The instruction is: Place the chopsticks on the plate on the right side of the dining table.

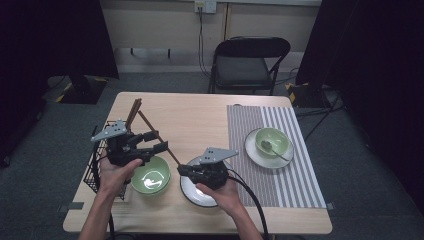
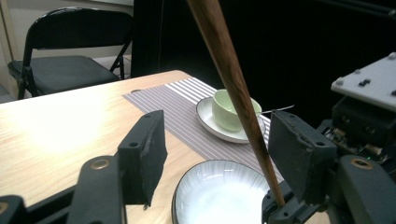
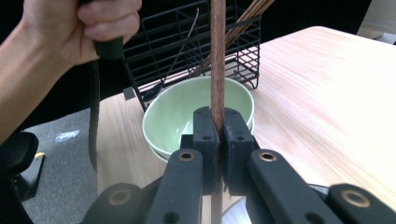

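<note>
Wooden chopstick (image 1: 159, 138) slants over the desk's (image 1: 200, 120) left half, its lower end clenched in the right tongs (image 3: 216, 140) above the white plate (image 2: 219, 196); its shaft runs between the released left tongs (image 2: 224, 149), free of their pads.

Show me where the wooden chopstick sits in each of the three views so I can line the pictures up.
High view: the chopstick slants from upper left to lower right across the table, left of centre, toward the right gripper.
Left gripper view: it crosses from top centre down to the right, between the open jaws.
Right gripper view: it stands upright at centre, clamped between the shut jaws.
Shared landmark: the white plate.
</note>
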`<state>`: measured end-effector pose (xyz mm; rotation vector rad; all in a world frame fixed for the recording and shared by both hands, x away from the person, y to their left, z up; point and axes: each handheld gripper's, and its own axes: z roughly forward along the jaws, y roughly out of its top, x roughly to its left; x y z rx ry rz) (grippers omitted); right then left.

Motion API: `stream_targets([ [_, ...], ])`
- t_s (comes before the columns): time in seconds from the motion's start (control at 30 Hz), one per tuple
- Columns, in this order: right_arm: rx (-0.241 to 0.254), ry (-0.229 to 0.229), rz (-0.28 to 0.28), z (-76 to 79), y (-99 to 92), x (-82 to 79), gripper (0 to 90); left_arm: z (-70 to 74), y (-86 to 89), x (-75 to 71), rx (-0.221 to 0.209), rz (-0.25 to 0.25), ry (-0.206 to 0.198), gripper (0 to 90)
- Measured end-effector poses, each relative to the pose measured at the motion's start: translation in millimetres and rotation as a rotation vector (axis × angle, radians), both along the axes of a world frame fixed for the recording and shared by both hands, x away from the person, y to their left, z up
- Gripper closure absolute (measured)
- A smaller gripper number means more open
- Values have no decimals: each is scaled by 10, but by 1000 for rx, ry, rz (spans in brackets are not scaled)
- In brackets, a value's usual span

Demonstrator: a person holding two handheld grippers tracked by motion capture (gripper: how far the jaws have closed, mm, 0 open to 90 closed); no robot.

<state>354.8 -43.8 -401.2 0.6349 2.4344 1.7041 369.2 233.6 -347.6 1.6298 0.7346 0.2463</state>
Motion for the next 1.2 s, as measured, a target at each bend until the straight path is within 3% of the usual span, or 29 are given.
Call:
stream_targets([
  [0.23, 1, 3, -13, -10, 0, -15, 861, -42, 29, 2, 57, 73, -12, 309],
  [0.53, 5, -8, -23, 16, -43, -39, 861, -57, 23, 13, 44, 63, 0, 303],
  [0.7, 11, -16, -23, 47, -75, -51, 860, -68, 32, 18, 12, 63, 30, 300],
  [0.83, 12, -17, -25, 50, -81, -52, 859, -80, 34, 21, 11, 70, 41, 300],
  [1.2, 13, -19, -22, 45, -112, -77, 860, -90, 30, 16, 6, 45, 40, 299],
])
